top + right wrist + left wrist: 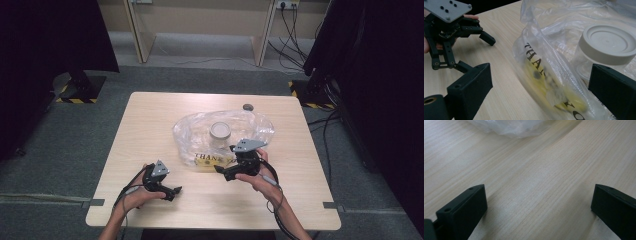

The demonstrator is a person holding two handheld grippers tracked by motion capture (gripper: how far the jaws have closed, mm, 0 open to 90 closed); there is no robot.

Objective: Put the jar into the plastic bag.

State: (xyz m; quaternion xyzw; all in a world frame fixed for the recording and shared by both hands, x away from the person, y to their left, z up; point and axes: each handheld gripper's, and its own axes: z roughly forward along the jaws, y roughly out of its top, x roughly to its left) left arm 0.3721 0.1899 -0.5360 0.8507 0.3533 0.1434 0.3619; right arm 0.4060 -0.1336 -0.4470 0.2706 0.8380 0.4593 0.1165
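Note:
A clear plastic bag [252, 127] with black "THANK YOU" lettering on a yellow patch lies crumpled at the table's middle. Inside it stands a clear jar [220, 131] with an off-white lid. My right gripper [223, 173] is open at the bag's near edge. In the right gripper view its jaws straddle the printed edge of the bag [544, 57], with the jar [607, 45] just beyond the right jaw. My left gripper [174, 193] is open and low over bare wood, left of the bag. The bag's rim [511, 126] lies ahead of its jaws.
The light wooden table [150, 125] has a small dark round object [247, 106] near its far edge. Dark curtains hang on both sides, with stand bases and cables on the grey carpet. The left gripper [475, 52] appears open at upper left in the right gripper view.

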